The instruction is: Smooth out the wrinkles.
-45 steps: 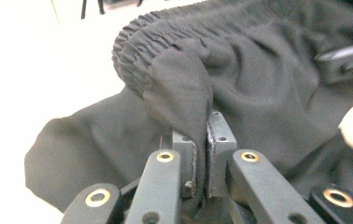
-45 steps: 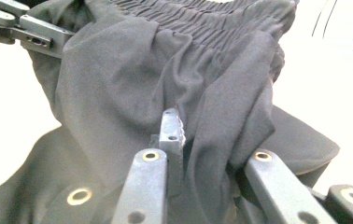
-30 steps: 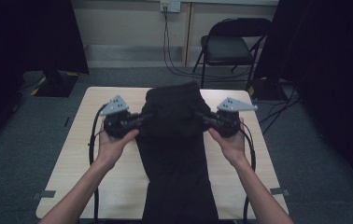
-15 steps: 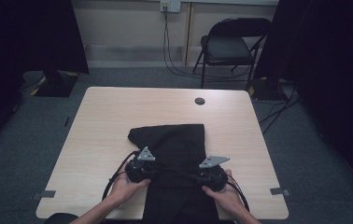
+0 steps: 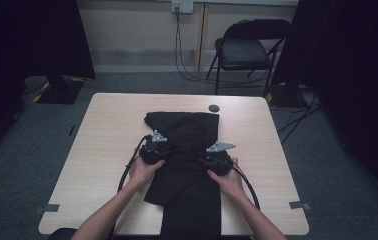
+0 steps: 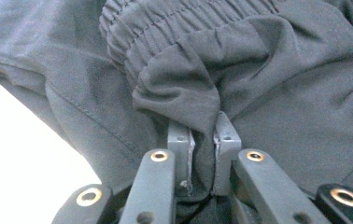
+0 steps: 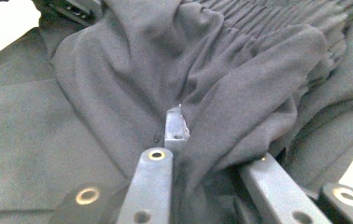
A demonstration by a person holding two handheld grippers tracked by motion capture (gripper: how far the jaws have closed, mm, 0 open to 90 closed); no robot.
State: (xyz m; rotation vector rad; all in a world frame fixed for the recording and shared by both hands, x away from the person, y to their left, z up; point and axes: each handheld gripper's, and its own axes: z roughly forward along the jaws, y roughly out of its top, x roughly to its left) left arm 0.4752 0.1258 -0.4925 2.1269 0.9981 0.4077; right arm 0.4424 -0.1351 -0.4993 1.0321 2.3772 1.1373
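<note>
Folded since a second ago: black trousers (image 5: 187, 150), waistband drawn from the far table edge back to mid-table (image 5: 102, 145).
Small dark disc (image 5: 214, 108) beyond, apart; chair (image 5: 249, 50) behind. Left gripper (image 5: 153, 149) and right gripper (image 5: 218, 159) both clamped on gathered waistband; left jaws just eased slightly. Right's far pad buried in cloth; trouser legs cut off at the near edge.

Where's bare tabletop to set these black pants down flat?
Two bare strips of table flank the black pants: one from their left side to the left edge, one from their right side to the right edge. Middle is crowded; a small dark disc sits by the far edge.
</note>
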